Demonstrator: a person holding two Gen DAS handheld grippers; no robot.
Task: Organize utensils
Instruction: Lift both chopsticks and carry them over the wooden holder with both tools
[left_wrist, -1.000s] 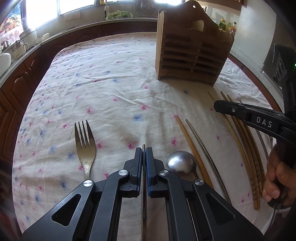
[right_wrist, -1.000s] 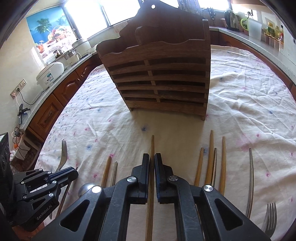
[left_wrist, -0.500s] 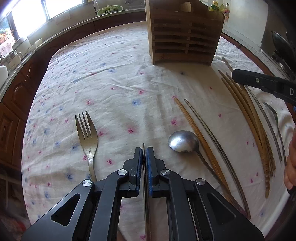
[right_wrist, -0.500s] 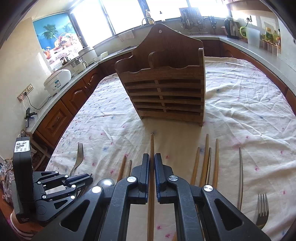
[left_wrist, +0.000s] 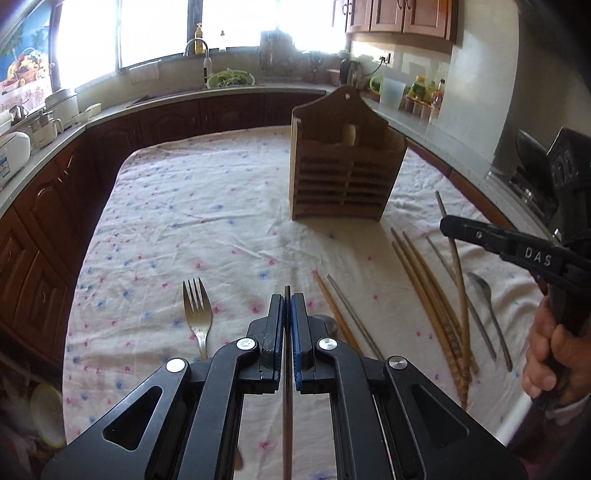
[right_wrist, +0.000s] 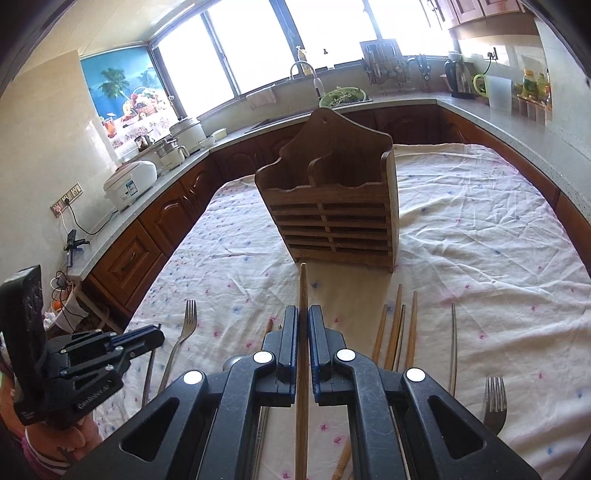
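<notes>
Early stage. Left gripper (left_wrist: 287, 310) clamps a thin metal chopstick (left_wrist: 287, 387); right gripper (right_wrist: 303, 325) clamps a wooden chopstick (right_wrist: 303, 291). Wooden holder (right_wrist: 332, 218) at 12 o'clock looks unfilled. Forks, spoons, chopsticks left on cloth (right_wrist: 480, 240).

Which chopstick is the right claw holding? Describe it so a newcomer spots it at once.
Start at the wooden utensil holder standing on the floral tablecloth. In front of it, the right claw is shut on one wooden chopstick, whose tip points at the holder's base. Unlike the loose chopsticks lying flat on the cloth to its right, it alone sits between the claw's fingers.
</notes>
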